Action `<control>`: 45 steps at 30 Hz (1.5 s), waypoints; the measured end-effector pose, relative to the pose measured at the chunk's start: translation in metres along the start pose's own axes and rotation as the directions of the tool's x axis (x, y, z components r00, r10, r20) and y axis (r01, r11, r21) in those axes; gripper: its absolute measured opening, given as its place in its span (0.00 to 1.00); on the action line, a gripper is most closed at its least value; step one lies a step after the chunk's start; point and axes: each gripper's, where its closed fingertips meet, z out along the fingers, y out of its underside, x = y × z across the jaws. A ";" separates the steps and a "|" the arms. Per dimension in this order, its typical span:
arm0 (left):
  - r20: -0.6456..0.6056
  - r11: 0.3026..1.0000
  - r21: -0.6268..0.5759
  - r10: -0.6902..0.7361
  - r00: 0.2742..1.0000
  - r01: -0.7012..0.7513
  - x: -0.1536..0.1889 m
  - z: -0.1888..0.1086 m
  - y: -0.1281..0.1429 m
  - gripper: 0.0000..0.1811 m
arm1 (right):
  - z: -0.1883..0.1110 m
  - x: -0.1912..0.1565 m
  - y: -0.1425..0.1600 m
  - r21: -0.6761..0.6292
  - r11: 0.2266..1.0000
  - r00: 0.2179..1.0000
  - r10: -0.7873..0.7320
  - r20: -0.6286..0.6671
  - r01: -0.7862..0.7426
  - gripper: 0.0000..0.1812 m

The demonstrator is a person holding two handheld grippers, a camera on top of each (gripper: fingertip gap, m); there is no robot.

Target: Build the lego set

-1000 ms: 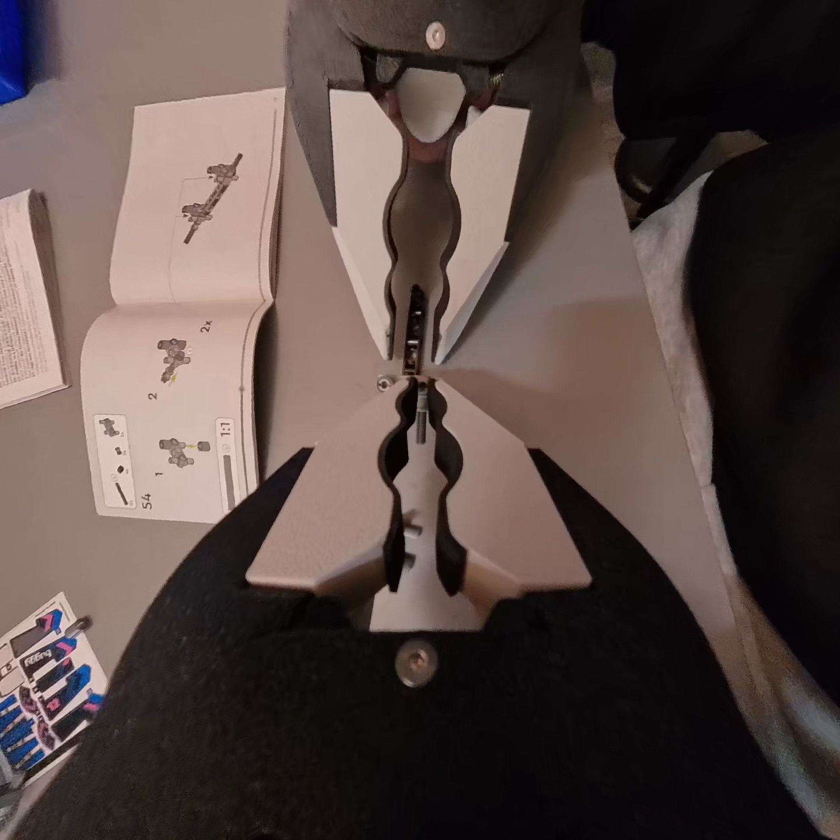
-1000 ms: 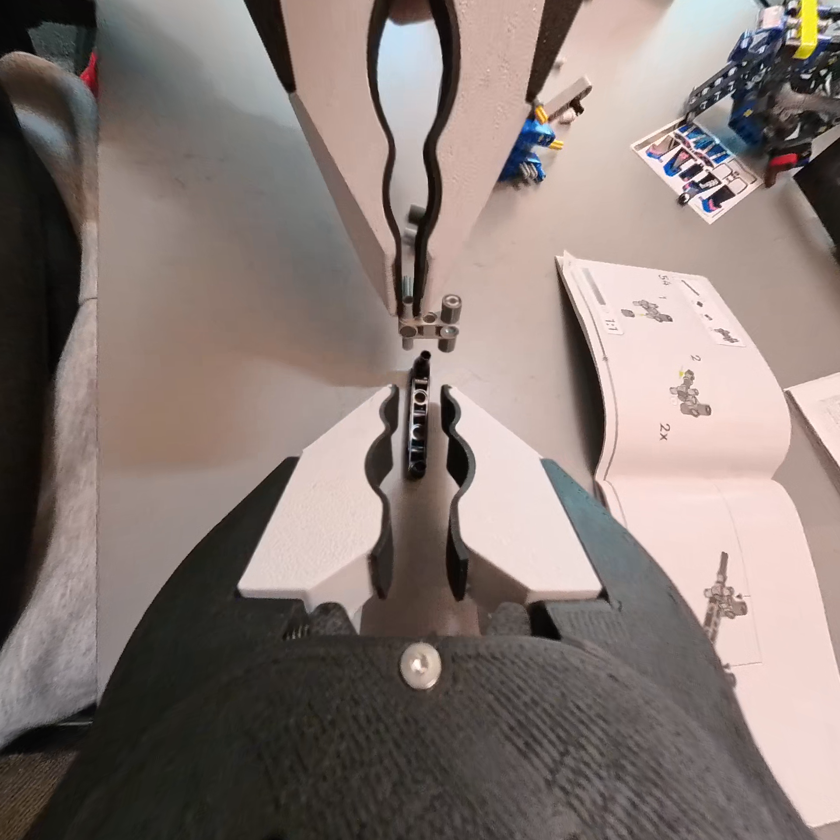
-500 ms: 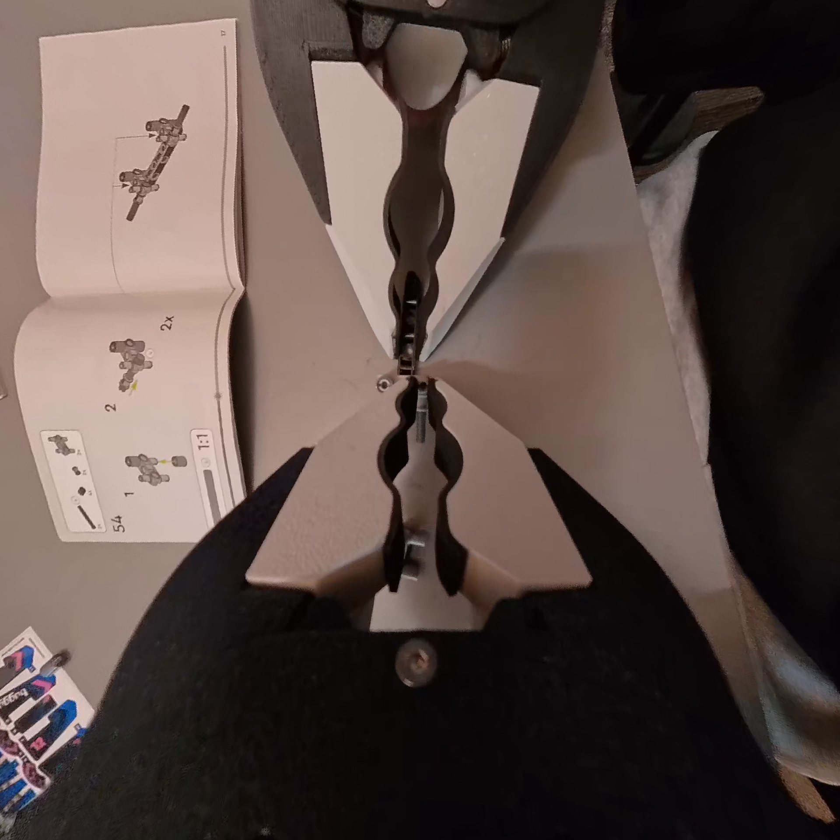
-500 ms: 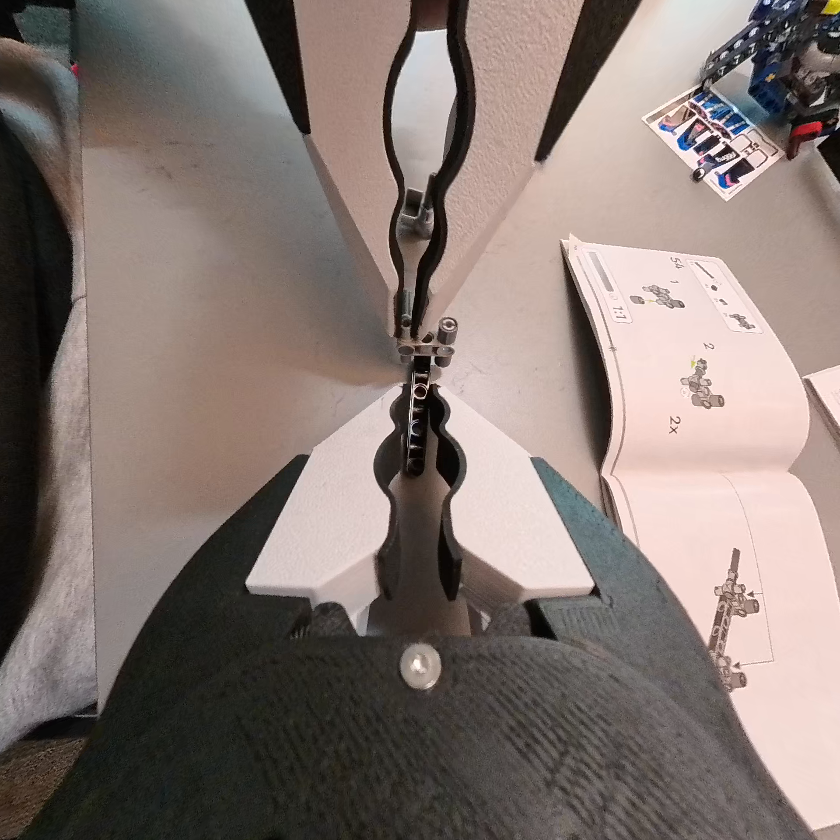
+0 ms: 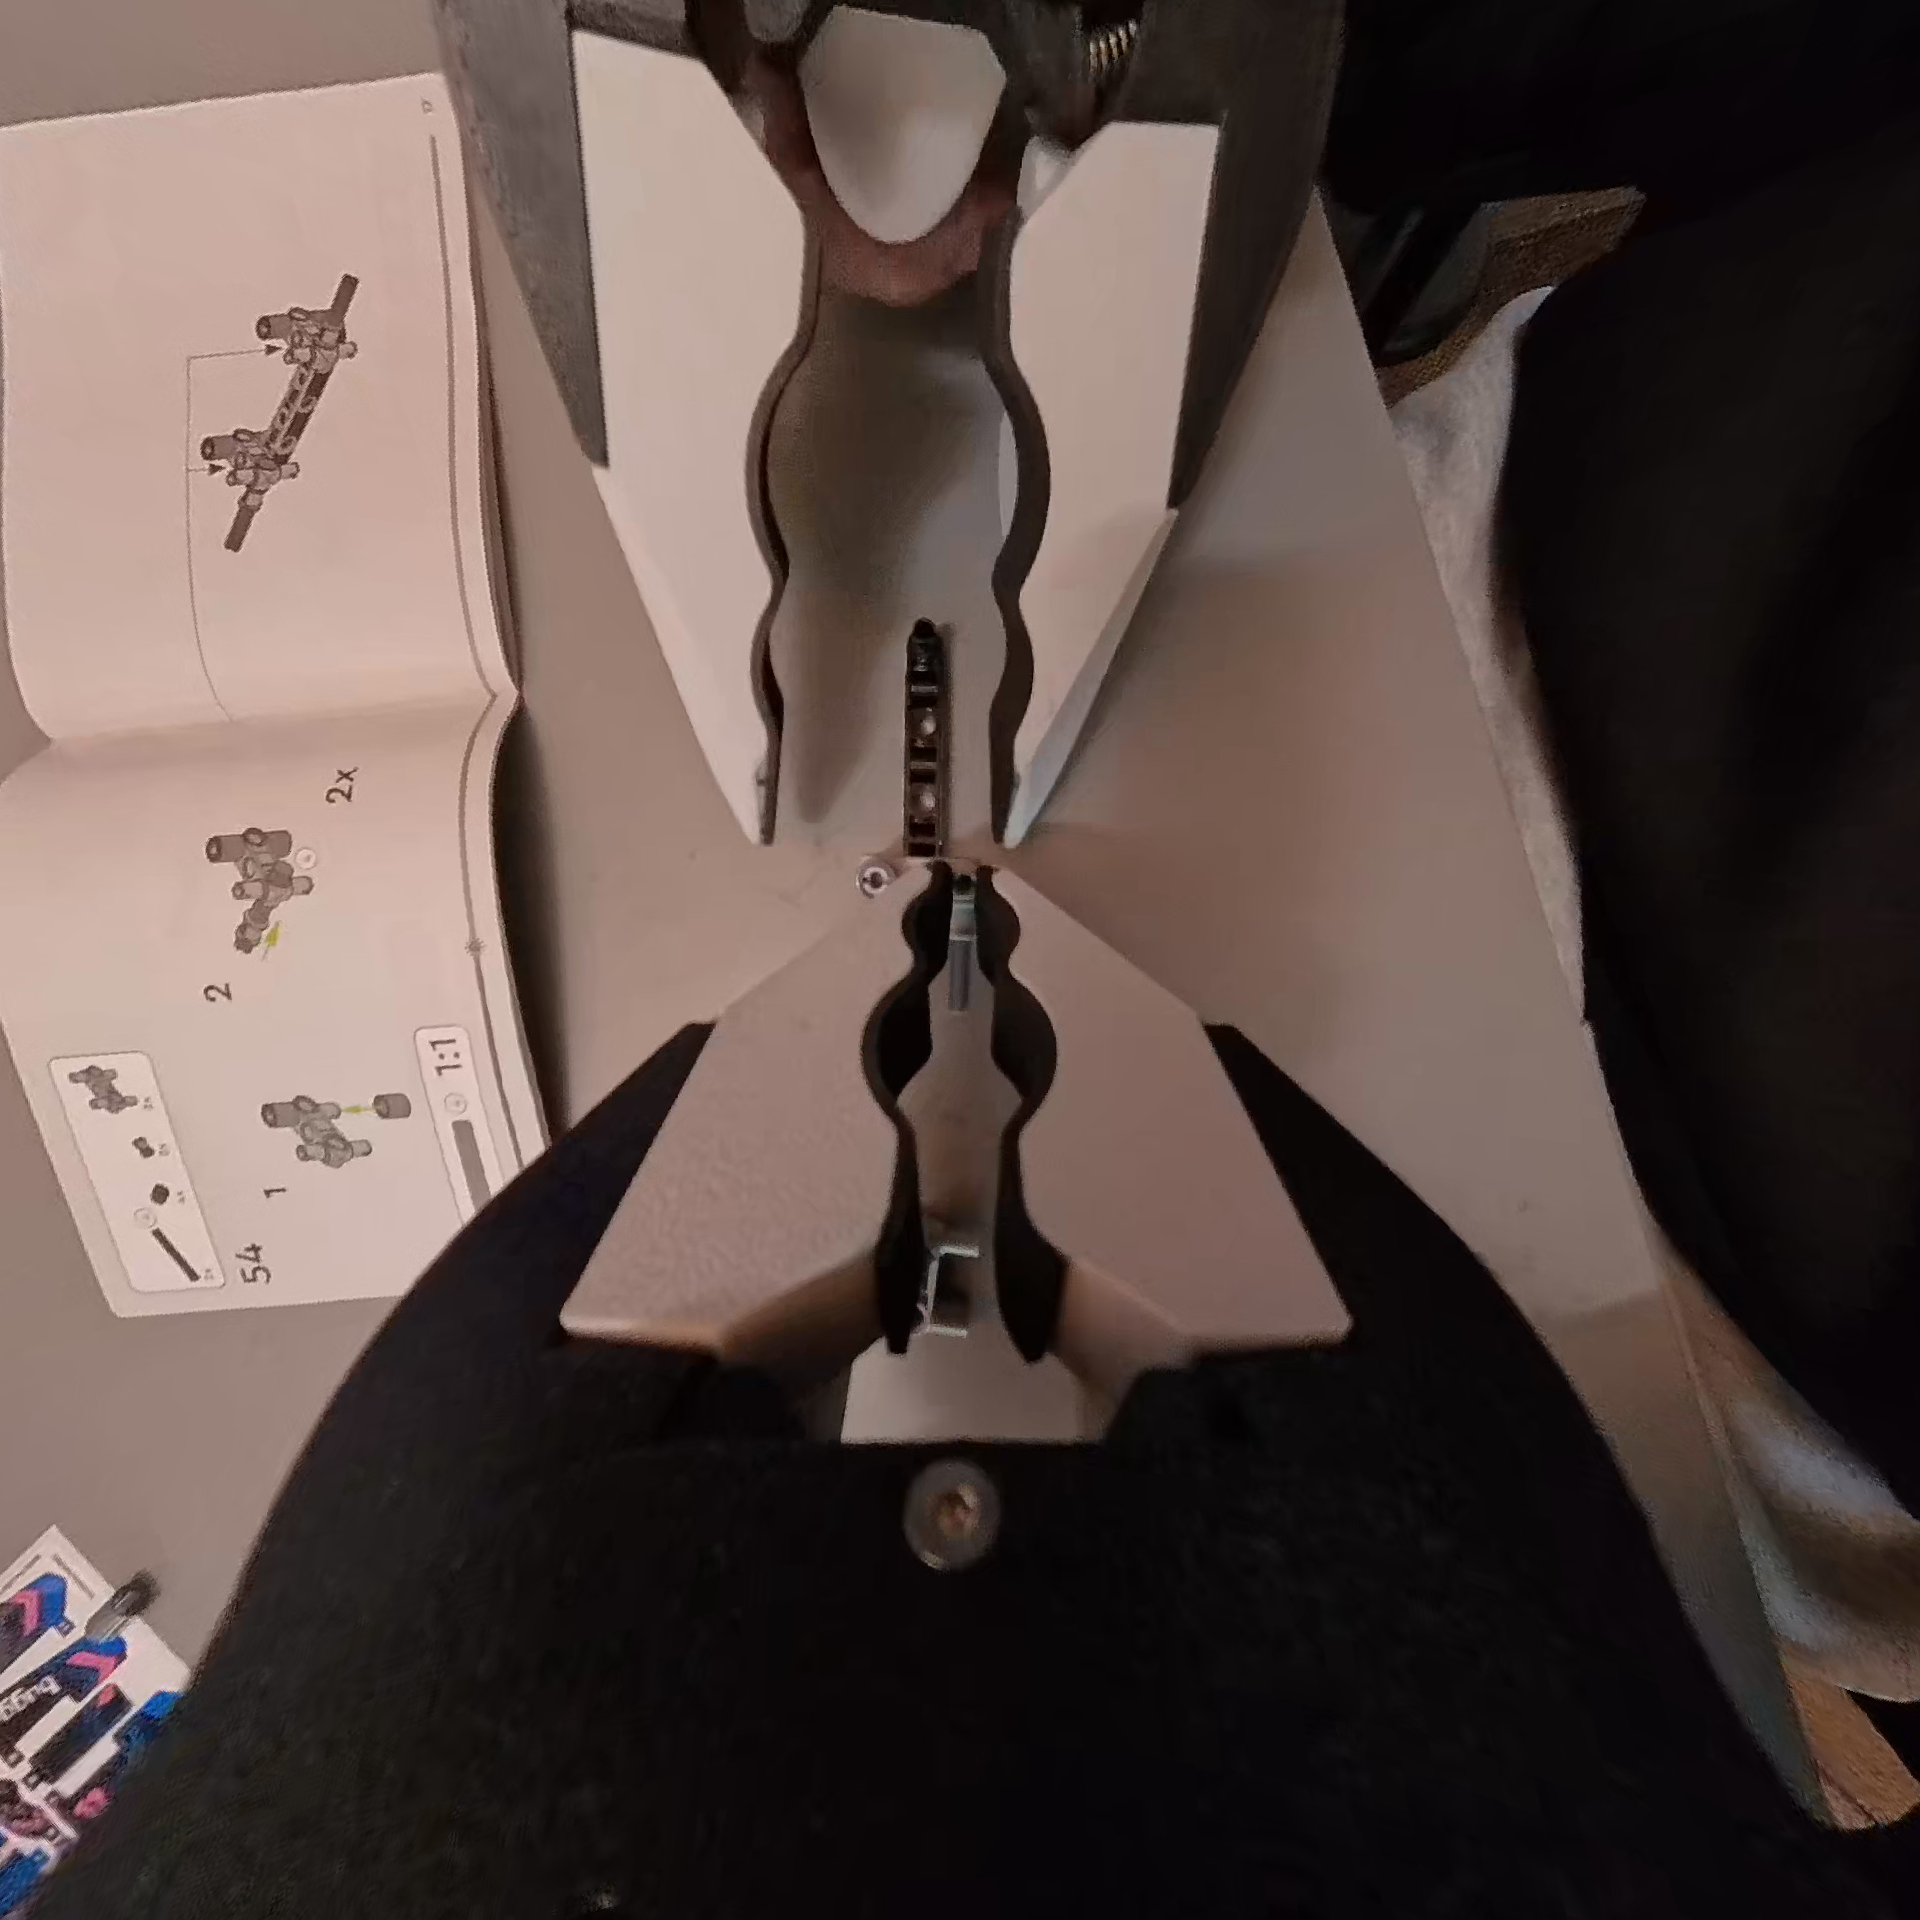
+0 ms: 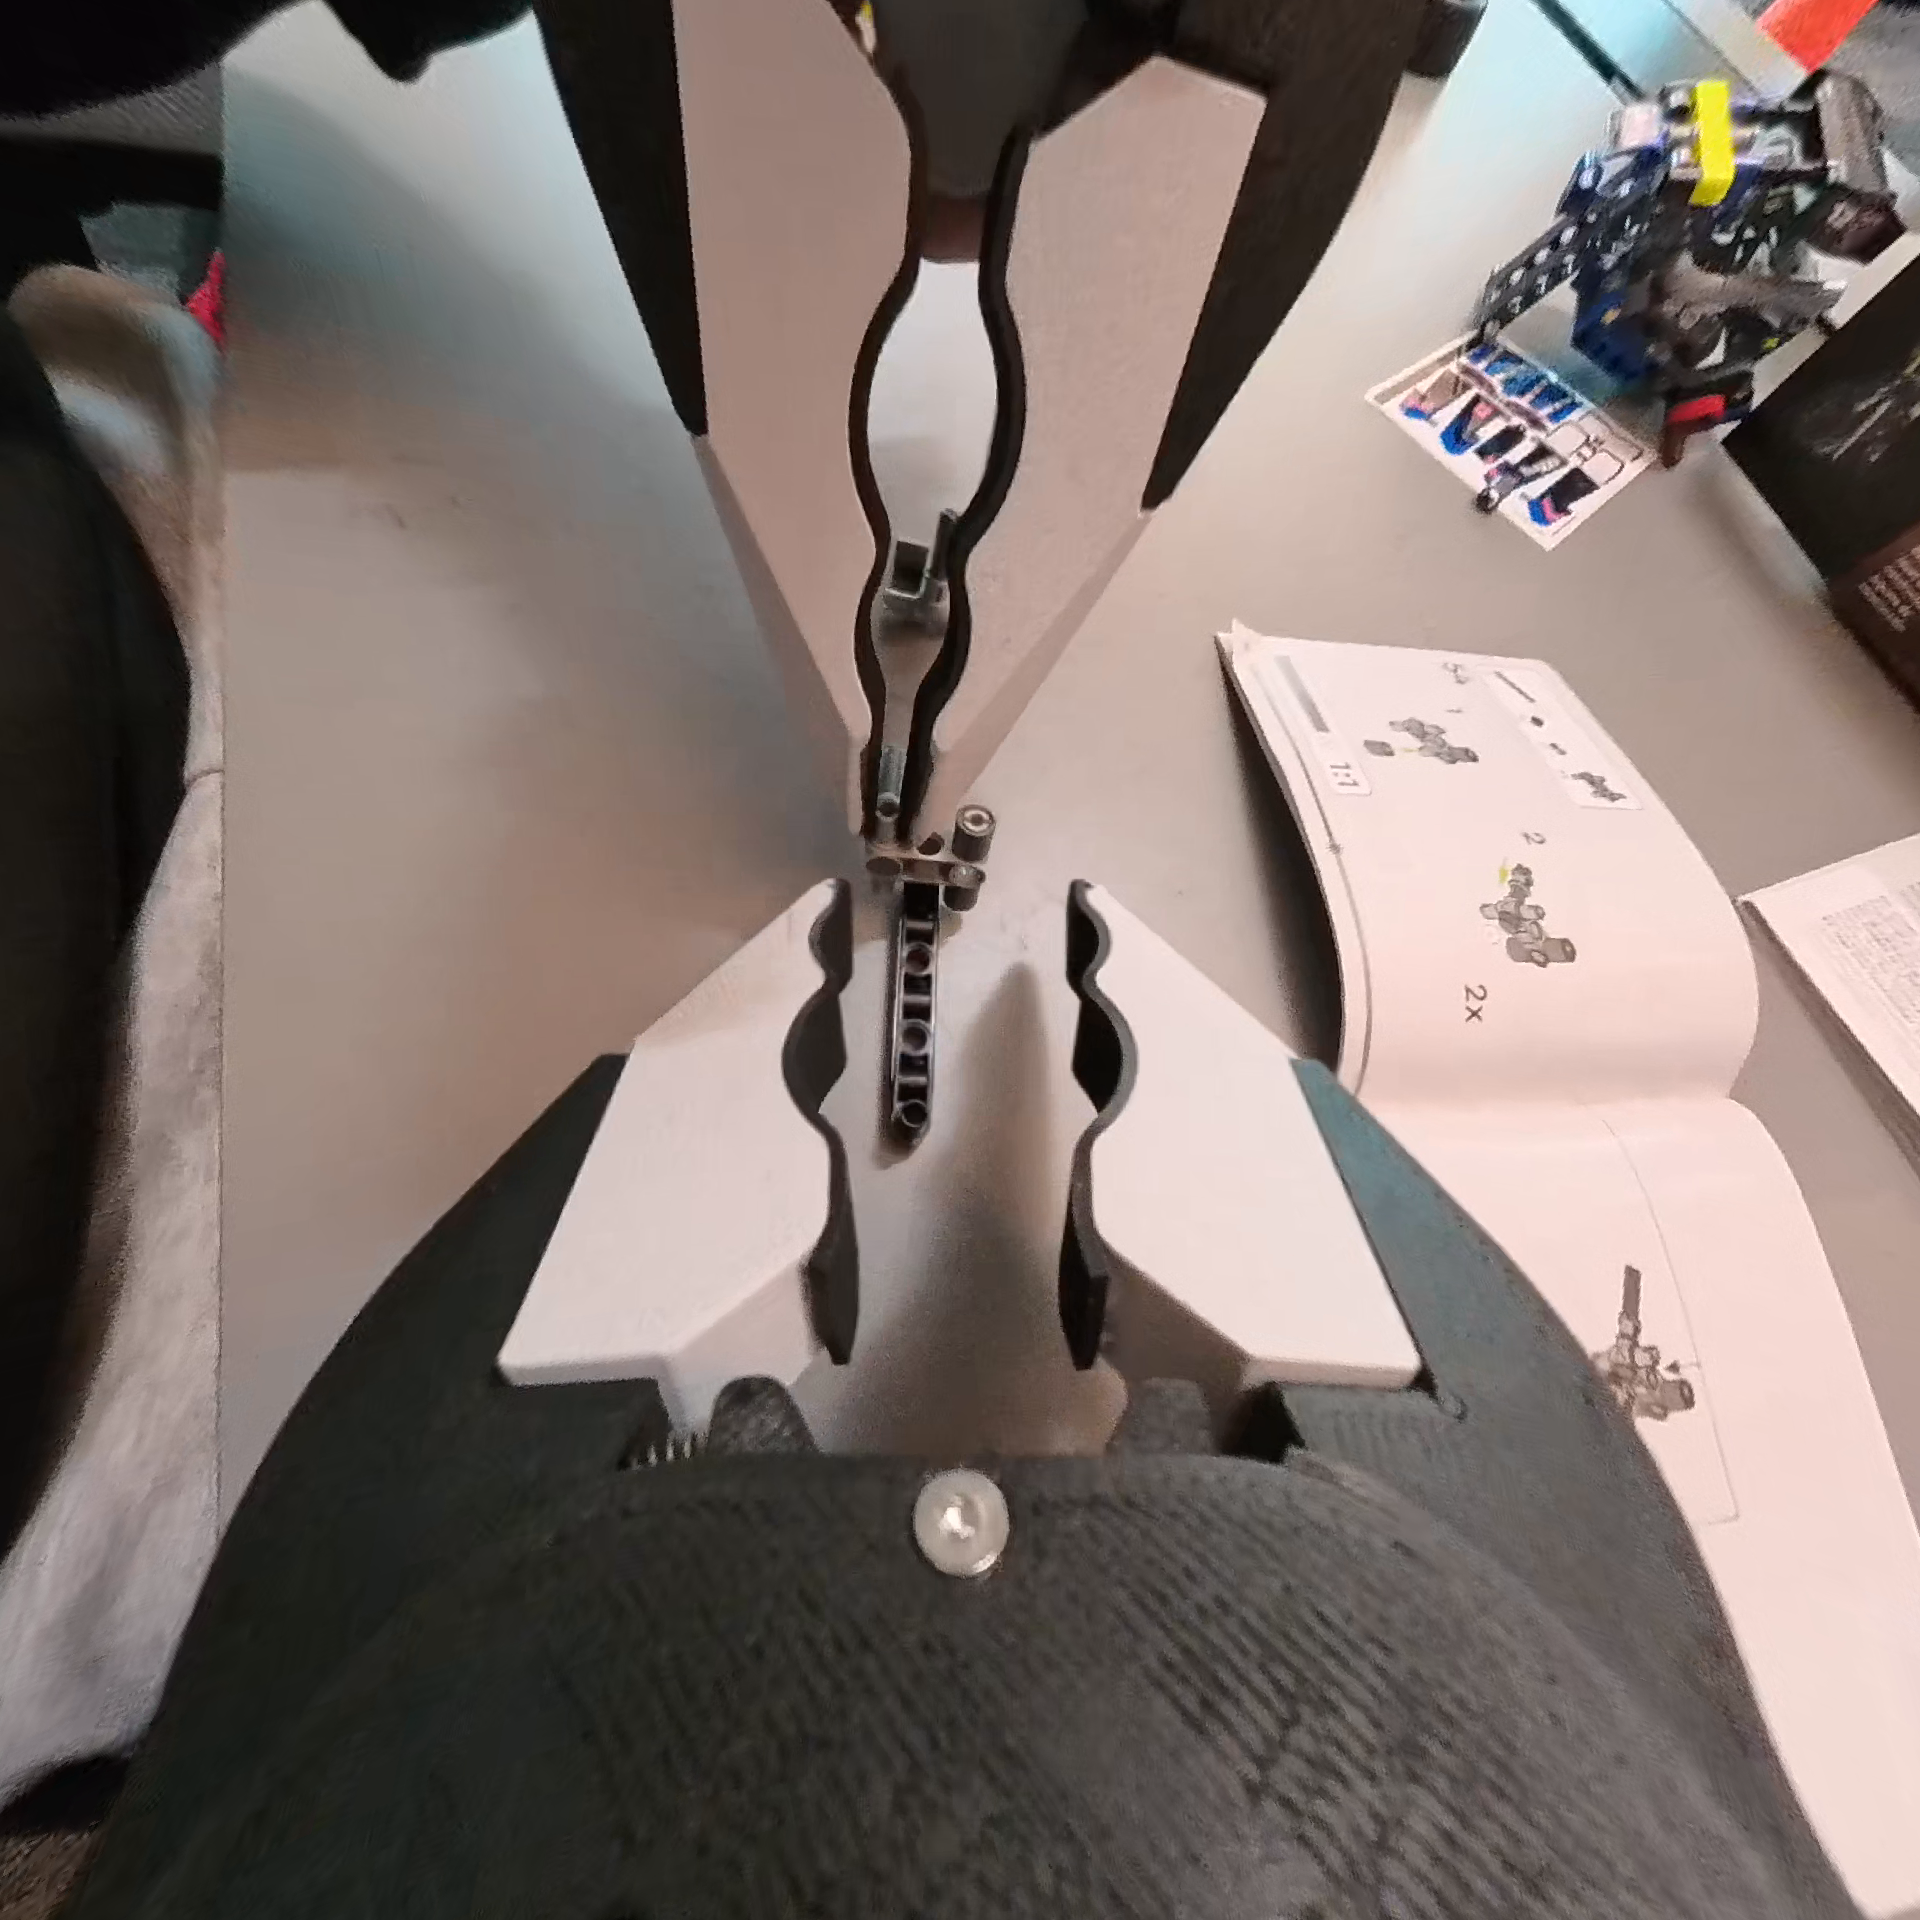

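The left claw (image 5: pixel 961 883) pinches a grey rod (image 5: pixel 961 951); the right claw (image 6: pixel 961 904) gapes wide around a black beam (image 6: pixel 914 1013) (joined to the grey piece (image 6: pixel 930 847)).

Right claw (image 6: pixel 961 914) now spread wide, released black beam (image 6: pixel 914 1029); beam now joined to grey connector (image 6: pixel 928 854).

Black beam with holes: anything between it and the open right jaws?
Nothing visible. The black lego beam with holes sits in the gap of the right gripper, jaws apart, touching neither; its far end meets the grey connector the left gripper holds.
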 end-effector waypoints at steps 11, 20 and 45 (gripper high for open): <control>0.040 0.999 0.016 0.028 0.999 -0.028 0.002 0.000 -0.001 0.01 | 0.012 -0.008 0.007 -0.074 0.995 0.998 -0.063 0.028 0.065 0.12; 0.178 0.998 0.066 0.003 0.984 -0.015 -0.004 -0.011 -0.004 0.05 | 0.012 -0.009 0.007 -0.074 0.995 0.997 -0.063 0.034 0.066 0.09; 0.252 0.999 -0.033 0.027 0.967 -0.019 0.004 0.008 0.004 0.19 | 0.012 -0.013 0.008 -0.080 0.994 0.996 -0.066 0.062 0.071 0.04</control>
